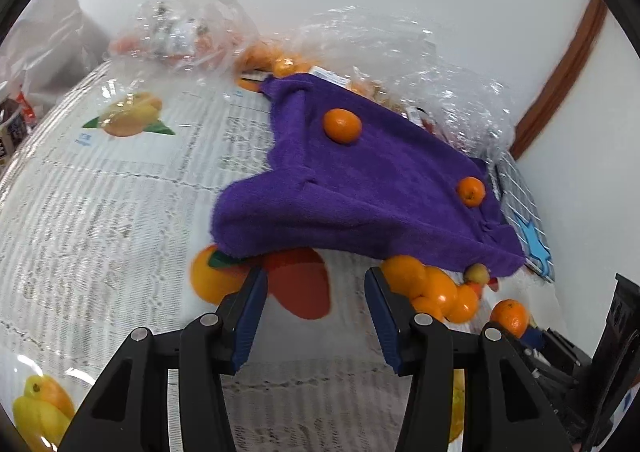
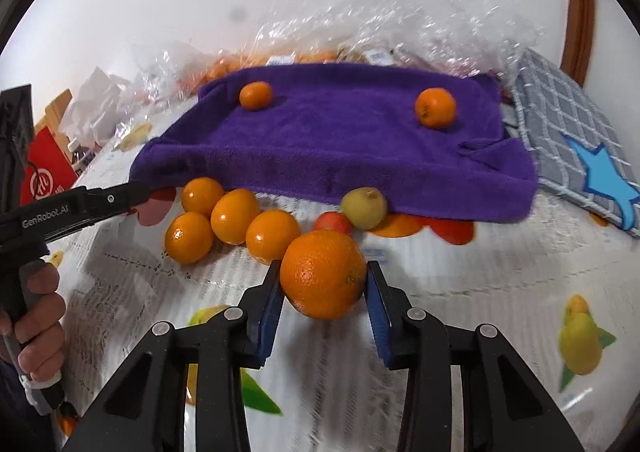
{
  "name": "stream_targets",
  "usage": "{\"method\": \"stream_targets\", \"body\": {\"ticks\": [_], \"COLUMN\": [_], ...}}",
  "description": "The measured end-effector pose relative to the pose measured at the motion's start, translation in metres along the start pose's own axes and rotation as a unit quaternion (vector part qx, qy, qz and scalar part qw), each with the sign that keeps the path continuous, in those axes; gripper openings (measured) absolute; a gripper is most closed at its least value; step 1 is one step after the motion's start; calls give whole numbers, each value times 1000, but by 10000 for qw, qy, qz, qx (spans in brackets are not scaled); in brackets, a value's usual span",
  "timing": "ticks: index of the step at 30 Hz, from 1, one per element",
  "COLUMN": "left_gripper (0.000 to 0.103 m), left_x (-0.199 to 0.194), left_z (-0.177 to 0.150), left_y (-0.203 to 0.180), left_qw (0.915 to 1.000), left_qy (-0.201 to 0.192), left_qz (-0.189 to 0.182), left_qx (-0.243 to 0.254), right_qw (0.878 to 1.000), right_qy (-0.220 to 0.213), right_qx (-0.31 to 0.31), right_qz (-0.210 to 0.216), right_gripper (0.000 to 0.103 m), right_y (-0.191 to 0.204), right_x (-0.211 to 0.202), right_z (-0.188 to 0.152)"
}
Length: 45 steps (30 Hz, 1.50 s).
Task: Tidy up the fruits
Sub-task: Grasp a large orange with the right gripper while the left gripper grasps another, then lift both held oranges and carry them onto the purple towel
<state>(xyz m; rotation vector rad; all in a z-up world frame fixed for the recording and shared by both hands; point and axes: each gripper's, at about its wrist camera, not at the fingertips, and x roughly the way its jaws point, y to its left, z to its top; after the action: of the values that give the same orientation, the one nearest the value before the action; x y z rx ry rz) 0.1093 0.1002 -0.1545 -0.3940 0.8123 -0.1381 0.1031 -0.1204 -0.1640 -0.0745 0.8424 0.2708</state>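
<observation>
Holding the orange (image 2: 323,274) between near-closed pads, the right hand-held gripper (image 2: 323,284) could let it roll into the pile (image 2: 232,226) at 10 o'clock; left hand-held gripper (image 1: 316,304) gapes empty over the worktop (image 1: 100,212).

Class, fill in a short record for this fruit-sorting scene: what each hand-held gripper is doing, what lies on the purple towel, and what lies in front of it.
right hand-held gripper: shut on large orange
left hand-held gripper: open, holding nothing
purple towel: two small oranges on top
in front of towel: four oranges clustered, one yellow-green fruit at the towel's edge
</observation>
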Motion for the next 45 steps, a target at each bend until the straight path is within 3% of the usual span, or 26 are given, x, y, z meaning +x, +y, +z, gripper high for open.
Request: {"method": "stream_targets", "body": {"ticks": [6,9,18,20,21,24,38,45], "left_gripper": [53,53,51,43,34,32,32,32], "left_x": [-5,2,15,16,18,19,-4,-18], "left_z": [-8,-13,-25,-26,-27,-28,-29,-28], "left_y": [-23,-37,-62,-65,-66,-71,-69,-69], "left_qw": [9982,9959,9960,9958,9954,9942,9950,9941], "left_qy": [-20,198,363,360,393,387,-106,-487], "left_qz": [-391,-639,-395,-331,-313,-288,-508,-324], "left_qx": [460,615,714,777,812,959,854,911], "right_qw": [9996,9991,9984,9983,9983,9982,9978,9972], "right_qy": [-189,-184,-224,-226,-229,-261,-345,-430], "right_qx": [137,165,476,510,517,538,554,604], "right_qz": [-166,-332,-194,-161,-140,-59,-104,-87], "right_gripper": [39,39,40,40,40,40,40,40], "right_y": [-28,-41,-72,-73,-73,-73,-72,-74], "right_x": [-18,-21,-29,-29,-29,-31,-32,-37], "right_z": [-11,-19,-28,-29,-30,-31,-32,-33]}}
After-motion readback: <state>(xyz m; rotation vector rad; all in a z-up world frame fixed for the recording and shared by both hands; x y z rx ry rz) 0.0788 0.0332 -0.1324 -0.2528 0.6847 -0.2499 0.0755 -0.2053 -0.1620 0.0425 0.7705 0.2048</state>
